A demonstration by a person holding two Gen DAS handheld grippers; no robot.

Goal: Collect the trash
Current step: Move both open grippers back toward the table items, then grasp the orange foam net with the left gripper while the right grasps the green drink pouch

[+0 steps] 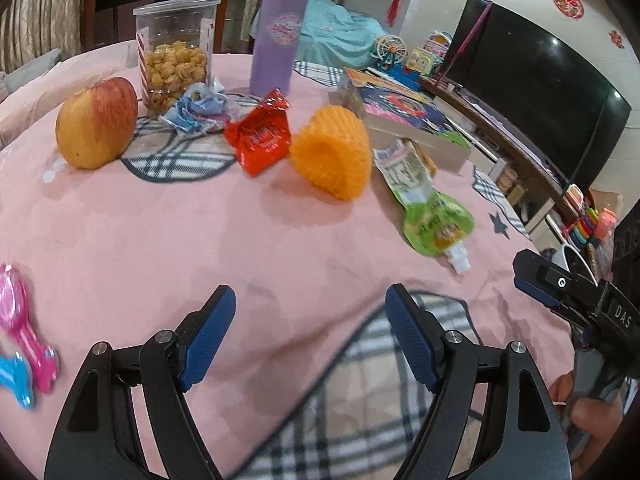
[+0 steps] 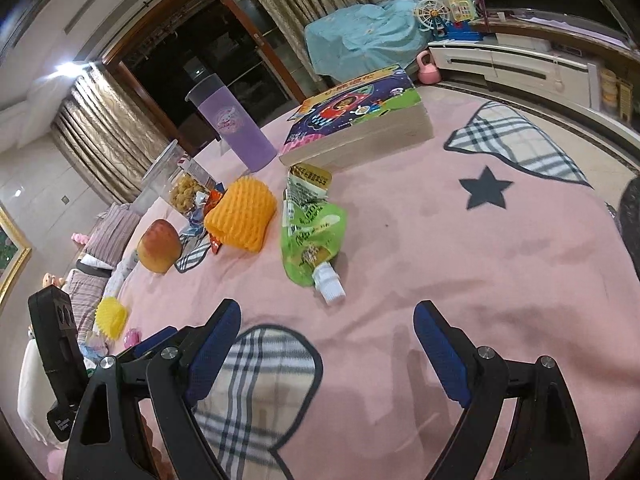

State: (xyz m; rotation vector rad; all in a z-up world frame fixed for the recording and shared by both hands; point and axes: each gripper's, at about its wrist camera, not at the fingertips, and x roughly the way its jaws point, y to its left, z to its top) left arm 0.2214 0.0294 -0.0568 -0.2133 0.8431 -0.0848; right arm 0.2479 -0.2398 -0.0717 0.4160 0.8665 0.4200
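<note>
Trash lies on a pink cloth-covered table: a green spout pouch, an orange foam fruit net, a red snack wrapper and a crumpled blue-white wrapper. My left gripper hovers open over the near table, nothing between its blue pads, well short of the trash. My right gripper is open too, and the pouch's white spout lies just beyond its fingertips. In the left wrist view the right gripper's finger shows at the right edge.
An apple, a clear jar of snacks, a purple tumbler and a picture book stand behind the trash. Pink and blue toys lie at the near left. A yellow spiky ball sits off the table's left side.
</note>
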